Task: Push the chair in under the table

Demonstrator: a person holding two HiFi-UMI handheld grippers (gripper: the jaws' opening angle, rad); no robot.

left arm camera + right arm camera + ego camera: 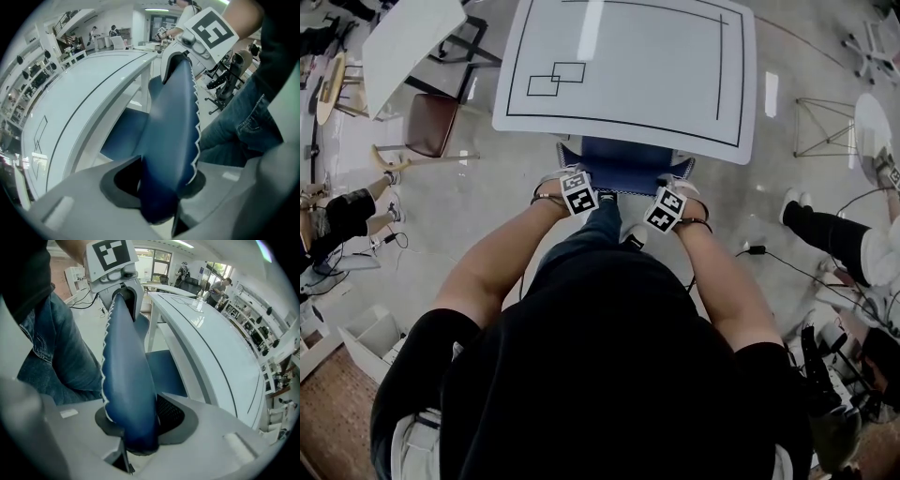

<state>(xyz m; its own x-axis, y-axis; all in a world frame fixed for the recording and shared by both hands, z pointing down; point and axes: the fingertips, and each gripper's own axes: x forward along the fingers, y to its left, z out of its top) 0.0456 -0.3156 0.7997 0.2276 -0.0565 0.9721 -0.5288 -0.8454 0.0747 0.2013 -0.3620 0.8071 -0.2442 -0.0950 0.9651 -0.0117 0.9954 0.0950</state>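
Observation:
A blue padded chair (623,167) stands at the near edge of the white table (628,66), its seat partly beneath the top. My left gripper (572,192) and right gripper (670,206) point steeply down, each clamped on the top of the backrest, one near each end. In the left gripper view the blue backrest (171,131) fills the gap of my left gripper (161,187), and the table (93,93) runs along the left. The right gripper view shows the backrest (126,376) pinched in my right gripper (136,427), the seat (161,371) under the table (211,343).
A brown chair (431,122) and a second white table (408,37) stand at the back left. A wire-frame stool (825,127) and a seated person (834,234) are on the right, with a cable (759,250) on the floor. The holder's jeans-clad leg (591,234) is right behind the chair.

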